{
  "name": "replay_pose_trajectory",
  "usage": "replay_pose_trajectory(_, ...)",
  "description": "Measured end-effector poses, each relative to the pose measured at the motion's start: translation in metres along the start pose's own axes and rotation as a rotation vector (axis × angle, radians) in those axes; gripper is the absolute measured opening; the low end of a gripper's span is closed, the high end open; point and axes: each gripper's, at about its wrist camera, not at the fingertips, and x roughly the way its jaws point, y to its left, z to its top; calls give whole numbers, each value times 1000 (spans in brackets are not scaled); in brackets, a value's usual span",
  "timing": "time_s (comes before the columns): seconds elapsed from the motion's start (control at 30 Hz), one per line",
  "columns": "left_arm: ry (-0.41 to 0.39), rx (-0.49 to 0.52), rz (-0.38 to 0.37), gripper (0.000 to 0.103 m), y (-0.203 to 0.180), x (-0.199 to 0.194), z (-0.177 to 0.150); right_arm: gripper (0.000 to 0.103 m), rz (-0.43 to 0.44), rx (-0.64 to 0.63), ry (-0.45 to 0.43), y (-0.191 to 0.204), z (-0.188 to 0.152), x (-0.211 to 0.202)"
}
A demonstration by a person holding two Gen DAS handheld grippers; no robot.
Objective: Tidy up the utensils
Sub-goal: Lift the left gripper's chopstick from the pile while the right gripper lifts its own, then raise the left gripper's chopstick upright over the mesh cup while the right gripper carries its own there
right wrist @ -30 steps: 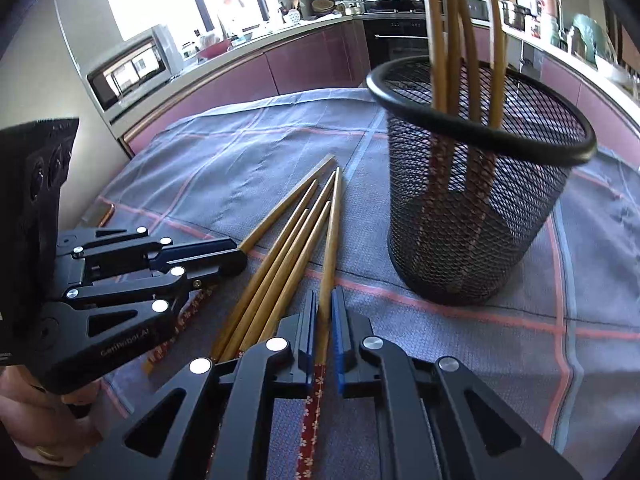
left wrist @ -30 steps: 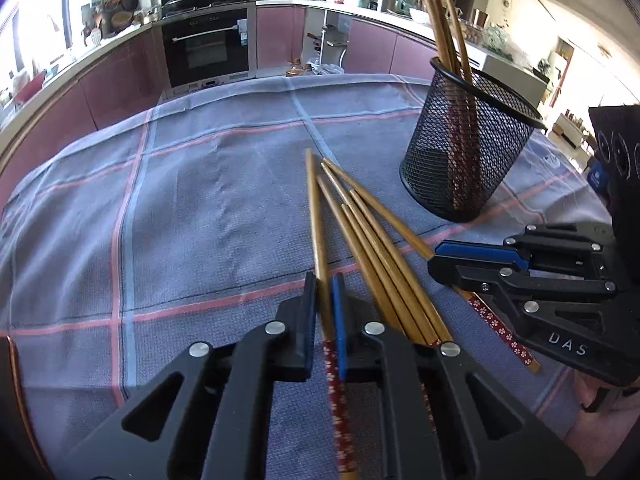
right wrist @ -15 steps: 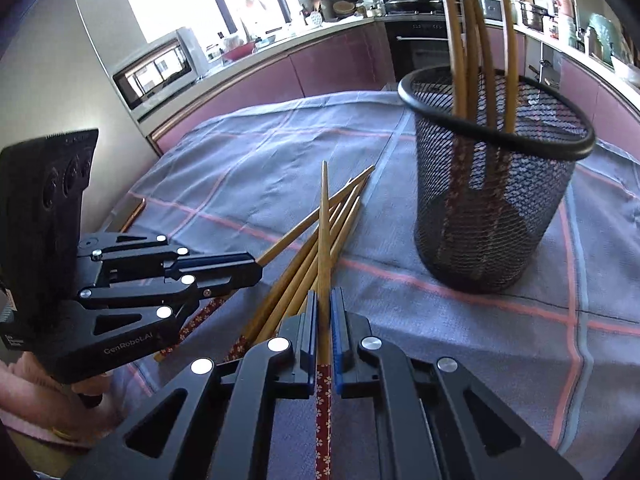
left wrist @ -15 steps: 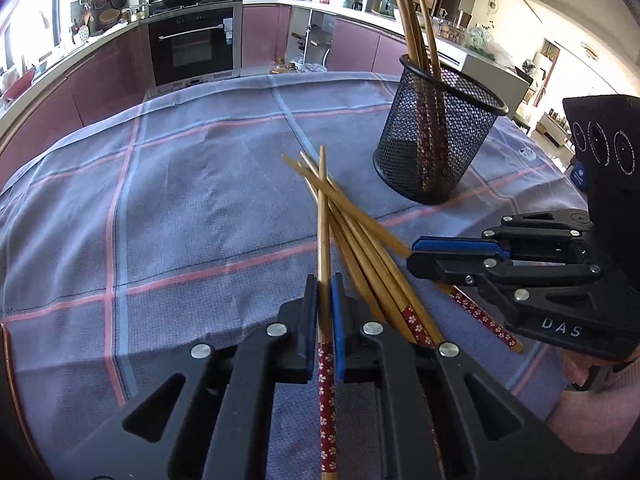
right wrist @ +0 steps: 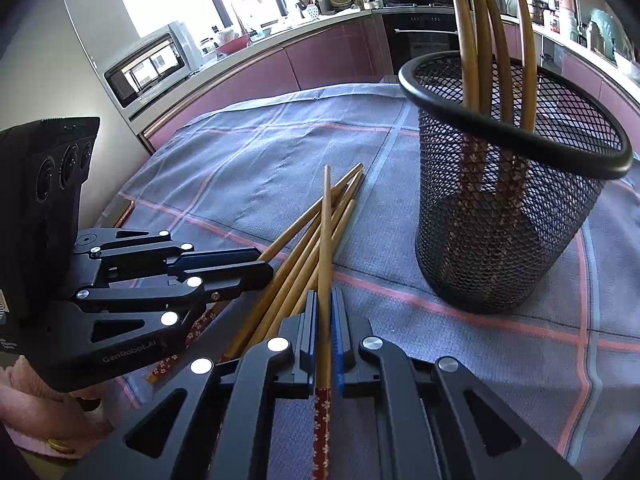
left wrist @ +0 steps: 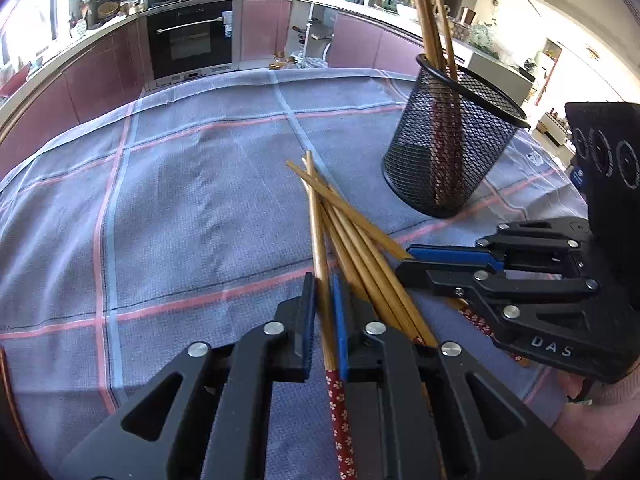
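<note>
Bamboo chopsticks with red floral-patterned handles are lying in a loose fan [left wrist: 360, 248] on the surface, which a grey-blue checked cloth [left wrist: 180, 200] with pink and pale lines is covering. Their tips are pointing away from the cameras and crossing near the far end. The left hand-held gripper [left wrist: 323, 312] is clenching one chopstick [left wrist: 320, 248] between its blue pads, just above the red patterned section; the shaft is running forward over the pile. The right hand-held gripper [right wrist: 325, 320] is likewise clamping a single chopstick [right wrist: 326, 240] at the join of plain bamboo and red handle, its tip reaching past the fan. Both grippers are sitting close together beside the pile, each showing in the other's view. A black mesh cup [right wrist: 508, 216] is standing upright on the cloth near the pile, to its right, already holding several chopsticks [right wrist: 492, 40] with handles down and bamboo ends sticking up above the rim. A pink sleeve [right wrist: 36, 412] is showing under the left gripper.
</note>
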Motion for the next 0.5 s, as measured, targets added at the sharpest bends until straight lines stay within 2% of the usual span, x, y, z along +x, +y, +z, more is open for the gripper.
replay_pose_trajectory(0.1, -13, -7, 11, 8, -1, -3, 1, 6, 0, 1, -35, -1, -1, -12)
replay_pose_trajectory(0.23, -45, -3, -16, 8, -2, -18, 4, 6, 2, -6, -93, -1, 1, -33)
replay_pose_trajectory(0.5, -151, 9, -122, 8, -5, -65, 17, 6, 10, -11, -218, -4, 8, -82)
